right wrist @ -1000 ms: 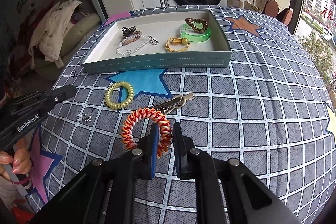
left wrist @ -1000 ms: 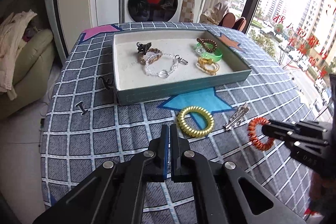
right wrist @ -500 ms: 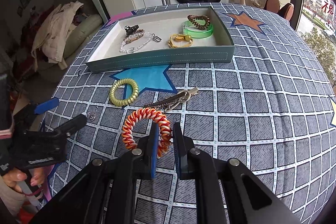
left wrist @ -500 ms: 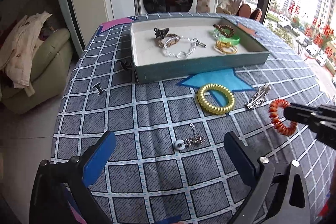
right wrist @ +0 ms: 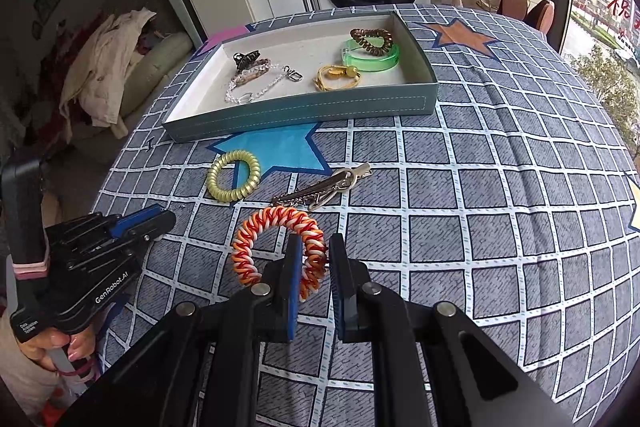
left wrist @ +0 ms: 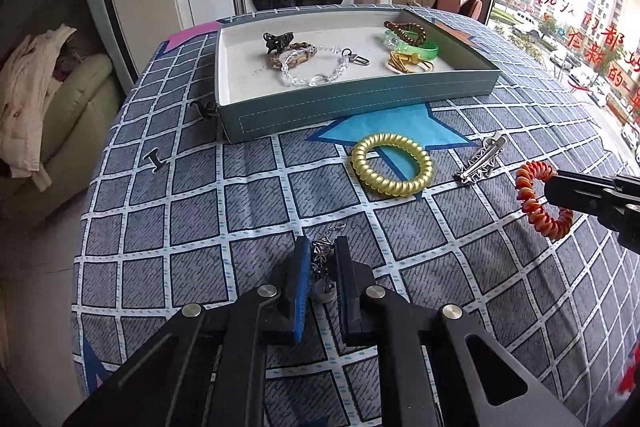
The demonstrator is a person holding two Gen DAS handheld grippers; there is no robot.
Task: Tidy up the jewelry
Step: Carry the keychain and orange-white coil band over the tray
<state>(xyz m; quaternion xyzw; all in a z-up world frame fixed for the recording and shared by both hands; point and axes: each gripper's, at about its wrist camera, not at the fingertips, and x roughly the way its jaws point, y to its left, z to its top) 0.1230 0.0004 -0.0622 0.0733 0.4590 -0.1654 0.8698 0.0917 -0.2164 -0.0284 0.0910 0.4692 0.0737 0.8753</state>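
Left hand-held gripper (left wrist: pixel 322 259) narrowing around small silver charm chain (left wrist: pixel 323 254) lying on tabletop (left wrist: pixel 200 227). Right hand-held gripper (right wrist: pixel 312 259) pinching orange-white coil bracelet (right wrist: pixel 276 247), likely bound for teal tray (right wrist: pixel 304 111) already holding sorted jewelry; gold coil bracelet (left wrist: pixel 391 169) and silver clip (left wrist: pixel 480 161) waiting between.

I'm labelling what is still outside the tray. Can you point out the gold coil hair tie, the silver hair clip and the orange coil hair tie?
gold coil hair tie (left wrist: pixel 362 169), left wrist view, left arc.
silver hair clip (left wrist: pixel 480 161), left wrist view, mid-length.
orange coil hair tie (right wrist: pixel 256 227), right wrist view, upper-left arc.
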